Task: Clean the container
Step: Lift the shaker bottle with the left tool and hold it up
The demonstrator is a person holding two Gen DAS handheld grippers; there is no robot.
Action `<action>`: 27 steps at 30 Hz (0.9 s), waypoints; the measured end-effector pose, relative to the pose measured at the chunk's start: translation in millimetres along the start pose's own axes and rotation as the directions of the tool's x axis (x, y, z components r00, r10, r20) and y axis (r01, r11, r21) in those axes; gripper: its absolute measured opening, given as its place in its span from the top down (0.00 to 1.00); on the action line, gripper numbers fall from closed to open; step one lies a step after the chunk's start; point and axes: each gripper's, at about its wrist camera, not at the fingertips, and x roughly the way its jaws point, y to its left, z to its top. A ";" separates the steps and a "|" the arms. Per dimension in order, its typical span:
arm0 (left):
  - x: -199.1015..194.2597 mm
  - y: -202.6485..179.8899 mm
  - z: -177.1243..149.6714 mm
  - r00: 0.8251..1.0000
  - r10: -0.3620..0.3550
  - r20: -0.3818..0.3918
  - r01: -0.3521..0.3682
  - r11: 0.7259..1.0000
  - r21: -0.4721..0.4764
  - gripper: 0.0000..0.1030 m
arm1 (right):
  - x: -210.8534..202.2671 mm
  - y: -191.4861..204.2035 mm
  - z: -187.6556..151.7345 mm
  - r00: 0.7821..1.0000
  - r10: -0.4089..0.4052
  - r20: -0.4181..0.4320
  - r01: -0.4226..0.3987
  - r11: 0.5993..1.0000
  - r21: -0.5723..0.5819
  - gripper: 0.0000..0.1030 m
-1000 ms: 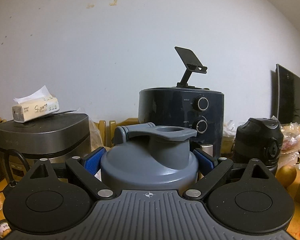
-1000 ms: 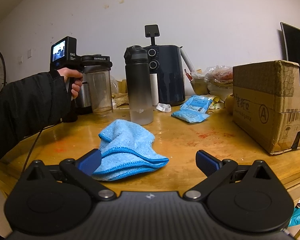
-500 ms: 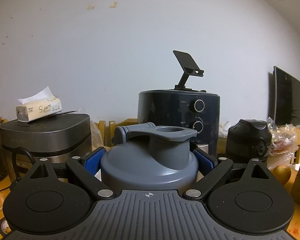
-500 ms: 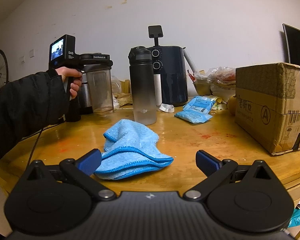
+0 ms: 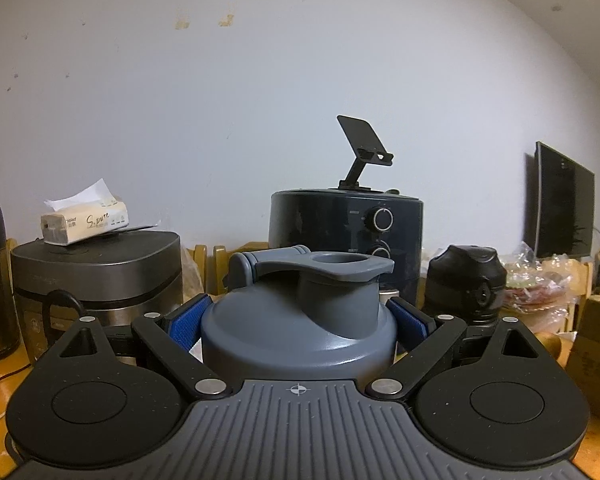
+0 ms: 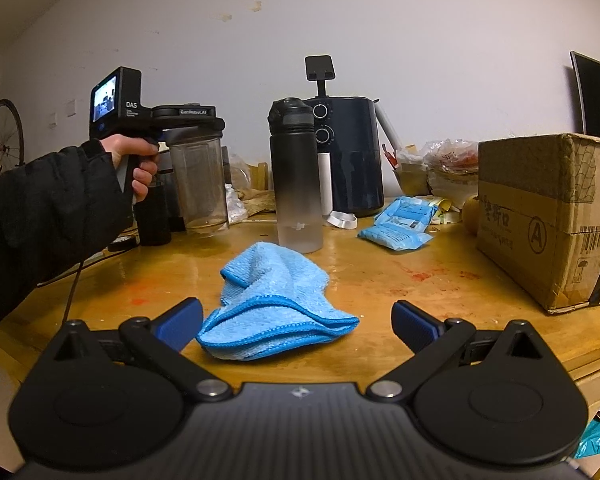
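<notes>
Right wrist view: the right gripper point(image 6: 296, 320) is held wide apart and empty, low over the wooden table point(image 6: 440, 292). Just beyond its fingers a crumpled blue cloth point(image 6: 276, 300) is laid. Farther back a dark bottle point(image 6: 296, 176) is stood upright. At far left the clear container point(image 6: 198, 184) is gripped below its grey lid point(image 5: 300, 320) by the left gripper point(image 5: 298, 322); it seems lifted off the table, though contact is unclear. A cardboard box point(image 6: 552, 216) is seen at right.
</notes>
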 end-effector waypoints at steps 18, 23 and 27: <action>-33.3 4.9 -4.8 1.000 0.009 -0.014 -0.010 1.000 -0.012 0.08 | -10.4 6.3 -1.1 1.000 0.012 0.014 -0.011 1.000 -0.004 0.00; -43.2 5.8 -5.6 1.000 0.009 -0.014 -0.009 1.000 -0.008 0.08 | -14.2 9.1 -1.7 1.000 0.017 0.015 -0.017 1.000 -0.008 0.00; -51.6 6.6 -7.0 1.000 0.009 -0.014 -0.009 1.000 -0.008 0.08 | -16.3 11.3 -1.7 1.000 0.021 0.016 -0.021 1.000 -0.011 0.00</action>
